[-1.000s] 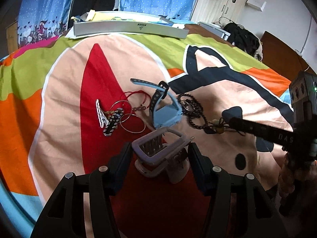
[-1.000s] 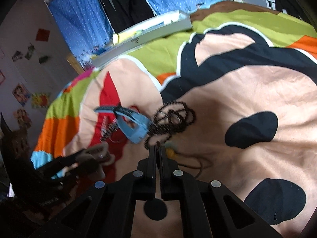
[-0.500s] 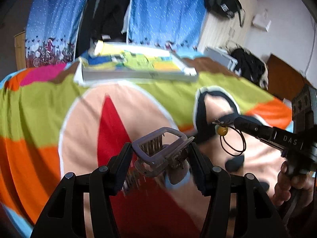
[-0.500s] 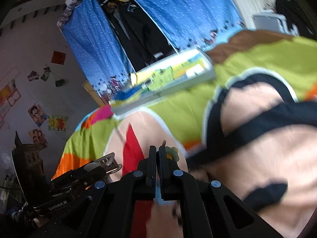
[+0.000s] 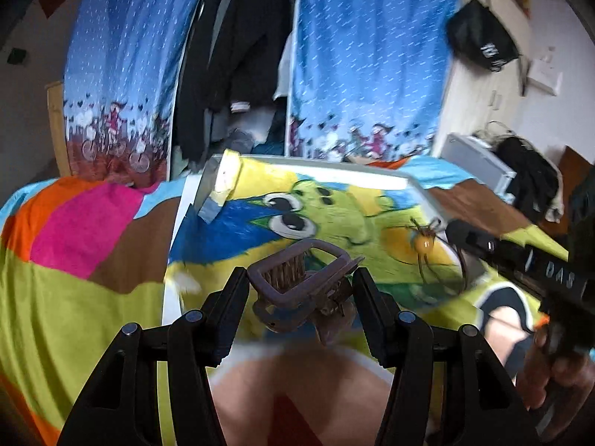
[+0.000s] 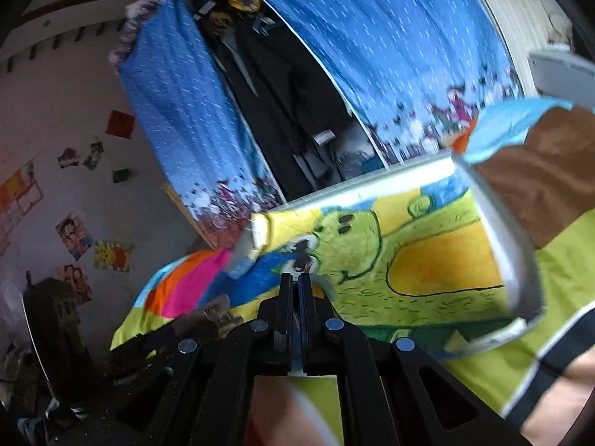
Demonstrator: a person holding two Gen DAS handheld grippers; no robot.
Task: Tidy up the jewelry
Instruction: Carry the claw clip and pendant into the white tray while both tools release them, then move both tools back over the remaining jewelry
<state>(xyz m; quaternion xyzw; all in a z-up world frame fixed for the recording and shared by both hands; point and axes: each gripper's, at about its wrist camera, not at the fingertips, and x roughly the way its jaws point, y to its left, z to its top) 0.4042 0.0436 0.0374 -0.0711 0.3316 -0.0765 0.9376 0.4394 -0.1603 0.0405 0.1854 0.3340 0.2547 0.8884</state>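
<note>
Two grippers: both aloft above the tray [image 5: 420,189], each carrying an item.
Surface: multicoloured bedspread [image 5: 74,297]; blue curtains [image 5: 372,55] behind.
Left gripper [image 5: 301,290]: clamped on brown hair claw [image 5: 297,278].
Right gripper [image 6: 293,286]: pinched together on yellow-bead hair tie [image 5: 425,245].
Change: a second ago both worked low beside the jewelry pile; now raised, pile unseen.
Edges: tray's grey rim [image 6: 513,245] beneath and right.

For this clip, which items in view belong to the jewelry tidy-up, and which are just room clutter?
Job:
- hair claw clip in the left hand-held gripper
- cord with yellow bead pinched by the right hand-held gripper
- cartoon-lined tray on the bedspread

Clutter:
- blue curtains
- hanging dark clothes
- black bag
- wall pictures
</note>
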